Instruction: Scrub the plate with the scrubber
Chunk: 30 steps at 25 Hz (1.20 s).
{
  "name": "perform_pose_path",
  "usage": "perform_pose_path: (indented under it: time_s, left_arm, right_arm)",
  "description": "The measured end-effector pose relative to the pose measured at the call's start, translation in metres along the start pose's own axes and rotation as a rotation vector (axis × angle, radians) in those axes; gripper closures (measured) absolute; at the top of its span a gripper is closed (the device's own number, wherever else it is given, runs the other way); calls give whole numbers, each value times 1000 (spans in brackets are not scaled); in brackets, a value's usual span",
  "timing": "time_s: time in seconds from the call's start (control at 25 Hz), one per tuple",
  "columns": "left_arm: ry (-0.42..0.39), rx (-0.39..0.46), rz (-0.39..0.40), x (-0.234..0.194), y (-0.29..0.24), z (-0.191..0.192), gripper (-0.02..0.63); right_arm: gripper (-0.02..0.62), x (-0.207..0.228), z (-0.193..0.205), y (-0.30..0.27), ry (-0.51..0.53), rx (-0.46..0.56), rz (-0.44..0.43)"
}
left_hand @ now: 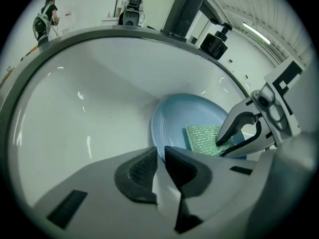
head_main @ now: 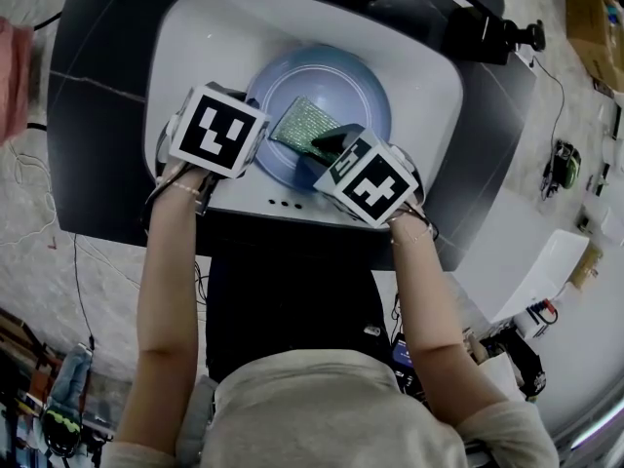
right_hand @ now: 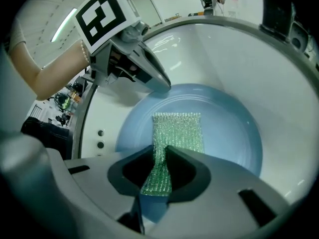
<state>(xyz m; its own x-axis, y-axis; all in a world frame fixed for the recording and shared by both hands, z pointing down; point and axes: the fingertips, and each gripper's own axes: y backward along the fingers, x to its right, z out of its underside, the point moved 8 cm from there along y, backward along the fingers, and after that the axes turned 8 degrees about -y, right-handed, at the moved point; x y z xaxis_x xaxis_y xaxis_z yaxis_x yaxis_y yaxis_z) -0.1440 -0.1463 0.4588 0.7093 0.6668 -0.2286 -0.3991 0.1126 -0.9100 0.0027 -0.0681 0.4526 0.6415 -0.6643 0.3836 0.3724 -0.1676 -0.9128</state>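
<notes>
Plate (head_main: 336, 81) in white sink (head_main: 195, 37): far half unobstructed; near rim occupied by left gripper (left_hand: 160, 156) and right gripper (right_hand: 160, 152); faucet (left_hand: 185, 9) stands beyond the plate.

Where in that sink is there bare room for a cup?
Bare: the white sink beyond the blue plate, and the plate's far half past the green scrubber. Crowded: the near rim, where the left claw pinches the plate and the right claw holds the scrubber.

I see plate (head_main: 336, 74) in sink (head_main: 200, 37); L gripper (head_main: 257, 150) at its rim, R gripper (head_main: 327, 144) on scrubber (head_main: 302, 125) (green, mid-plate).
</notes>
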Motion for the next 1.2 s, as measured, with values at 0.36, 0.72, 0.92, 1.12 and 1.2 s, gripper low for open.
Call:
perform_pose_path:
  time_s: [0.36, 0.72, 0.92, 1.12, 1.2]
  left_arm:
    - [-6, -11, -10, 1, 3, 1, 552]
    - [-4, -16, -83, 3, 11, 1, 548]
    - [6, 44, -153, -3, 36, -6, 549]
    - [27, 223, -151, 6, 78, -28, 549]
    - [15, 302, -133, 13, 95, -37, 551]
  right_arm:
    - [502, 2, -27, -9, -42, 94, 18]
    - [505, 5, -27, 1, -120, 197, 33]
    - [505, 16, -23, 20, -236, 329, 20]
    - [508, 19, -16, 54, -320, 473, 21]
    - [509, 16, -16, 69, -315, 538, 11]
